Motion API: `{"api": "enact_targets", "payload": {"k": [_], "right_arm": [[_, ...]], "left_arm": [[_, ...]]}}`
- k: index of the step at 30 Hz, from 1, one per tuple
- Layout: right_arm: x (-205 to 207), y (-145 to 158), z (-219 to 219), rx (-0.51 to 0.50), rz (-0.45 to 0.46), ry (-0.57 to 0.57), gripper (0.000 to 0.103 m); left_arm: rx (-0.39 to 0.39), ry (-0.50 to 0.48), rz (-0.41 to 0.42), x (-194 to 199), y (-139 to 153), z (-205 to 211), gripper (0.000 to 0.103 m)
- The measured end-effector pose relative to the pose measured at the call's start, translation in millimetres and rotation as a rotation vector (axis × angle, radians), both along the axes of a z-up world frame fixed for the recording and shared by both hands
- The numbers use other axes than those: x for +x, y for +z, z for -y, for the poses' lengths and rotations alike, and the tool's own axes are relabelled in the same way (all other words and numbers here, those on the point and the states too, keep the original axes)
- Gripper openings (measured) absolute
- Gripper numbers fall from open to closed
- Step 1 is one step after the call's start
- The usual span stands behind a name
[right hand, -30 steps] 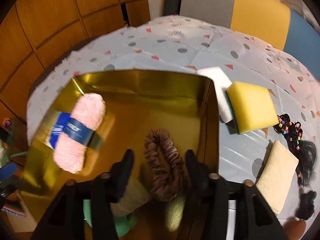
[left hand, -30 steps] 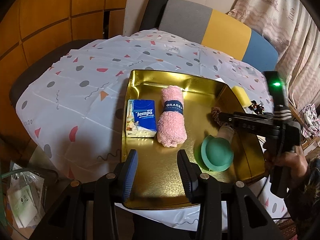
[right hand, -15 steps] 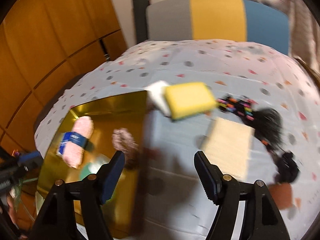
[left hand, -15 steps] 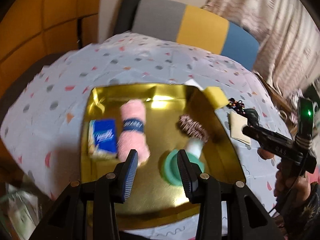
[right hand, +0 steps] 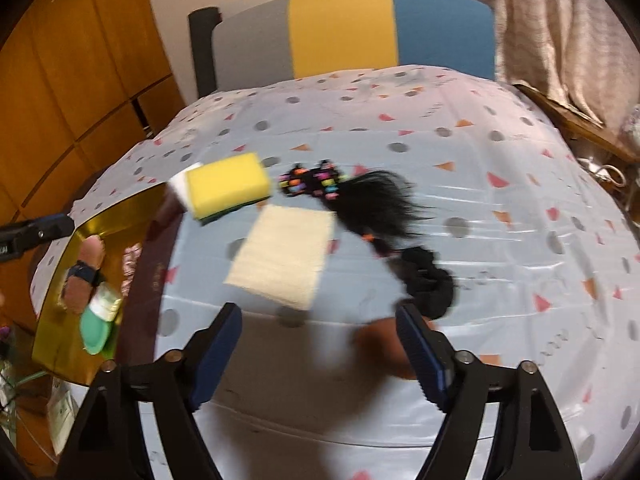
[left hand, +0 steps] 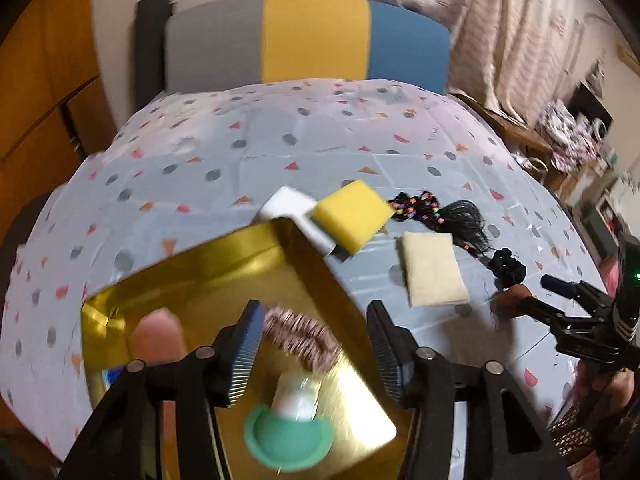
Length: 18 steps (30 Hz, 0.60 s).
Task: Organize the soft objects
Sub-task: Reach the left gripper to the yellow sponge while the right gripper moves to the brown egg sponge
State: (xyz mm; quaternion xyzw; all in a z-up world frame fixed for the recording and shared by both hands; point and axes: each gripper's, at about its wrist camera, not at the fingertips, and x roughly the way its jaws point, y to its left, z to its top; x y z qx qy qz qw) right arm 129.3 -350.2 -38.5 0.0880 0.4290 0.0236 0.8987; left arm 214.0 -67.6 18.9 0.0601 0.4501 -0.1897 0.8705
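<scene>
The left gripper point(left hand: 314, 354) hangs over the gold tray point(left hand: 224, 272) with its jaws spread and nothing between them. In the tray, a pinkish-brown scrunchie point(left hand: 302, 338) lies just ahead of the jaws, a green-and-white bottle-like item point(left hand: 290, 428) sits at 6 o'clock of it, and a rolled pink towel point(left hand: 160, 338) lies at 9 o'clock, blurred.

The right gripper point(right hand: 320, 356) hovers above the worktop point(right hand: 500, 240), which is covered by a spotted tablecloth. Its jaws are spread wide and hold nothing. Ahead of them lies a cream cloth point(right hand: 282, 256). At 11 o'clock of the cloth, a yellow sponge point(right hand: 228, 184) rests against a white block point(right hand: 180, 186) at the tray's corner. A bundle of black hair with coloured beads point(right hand: 320, 184) lies at 1 o'clock of the cloth, and a black scrunchie point(right hand: 430, 282) sits just ahead of the right jaw, with a brownish blurred item point(right hand: 380, 340) near it. A grey, yellow and blue chair back point(right hand: 352, 28) stands beyond the worktop.
</scene>
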Motion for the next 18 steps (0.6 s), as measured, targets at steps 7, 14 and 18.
{"api": "enact_targets", "payload": {"k": [7, 14, 18], "right_arm": [[0.7, -6.4, 43.2, 0.039, 0.014, -0.076, 0.081], [1.1, -19.5, 67.2, 0.131, -0.011, -0.136, 0.081], [2.9, -24.5, 71.9, 0.161, -0.037, -0.152, 0.086]], "left_arm": [[0.065, -0.064, 0.023, 13.4, -4.3, 37.6, 0.067], [0.099, -0.134, 0.009, 17.9, -11.9, 53.1, 0.075], [0.162, -0.173, -0.009, 29.5, -23.2, 63.8, 0.083]]}}
